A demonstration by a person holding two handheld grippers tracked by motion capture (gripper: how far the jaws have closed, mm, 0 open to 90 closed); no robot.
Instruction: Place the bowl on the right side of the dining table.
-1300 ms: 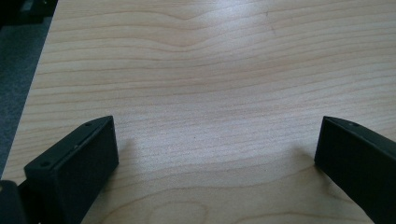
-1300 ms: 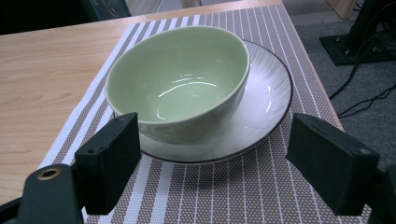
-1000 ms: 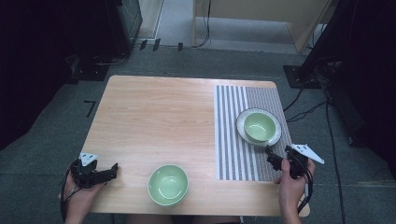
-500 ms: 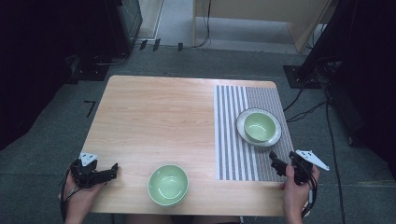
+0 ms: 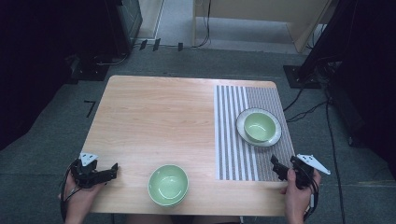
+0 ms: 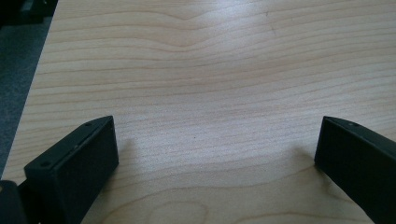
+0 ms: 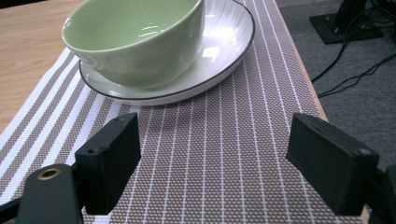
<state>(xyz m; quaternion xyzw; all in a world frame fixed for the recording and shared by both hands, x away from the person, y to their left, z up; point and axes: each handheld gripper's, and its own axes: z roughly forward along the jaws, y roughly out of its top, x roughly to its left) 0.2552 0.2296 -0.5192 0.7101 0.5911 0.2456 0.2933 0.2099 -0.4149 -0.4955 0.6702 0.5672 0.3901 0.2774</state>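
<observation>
right gripper view: bowl on plate sits dead ahead, jaws apart and empty

high view has my right gripper at the near right corner of the table, over the near edge of the striped mat. jaws stand wide, nothing btwn them. the green bowl sits inside the white plate on that mat, toward the right edge, straight fwd of the gripper and near but not touching. in the right gripper view the same bowl and plate lie just past the jaw tips, a bit left of centre, w/ bare mat in the gap.

my left gripper rests at the near left corner, jaws also wide apart, bare wood btwn them in the left gripper view. a second green bowl stands at the near edge, btwn both hands, roughly mid-table; it lies to the right of the left gripper, somewhat nearer to it than to the right one.

judgement: bowls are round so no long axis to line up. right hand is clearly nearer the plated bowl, so any move on it is a short push fwd; the loose bowl suits the left.
</observation>
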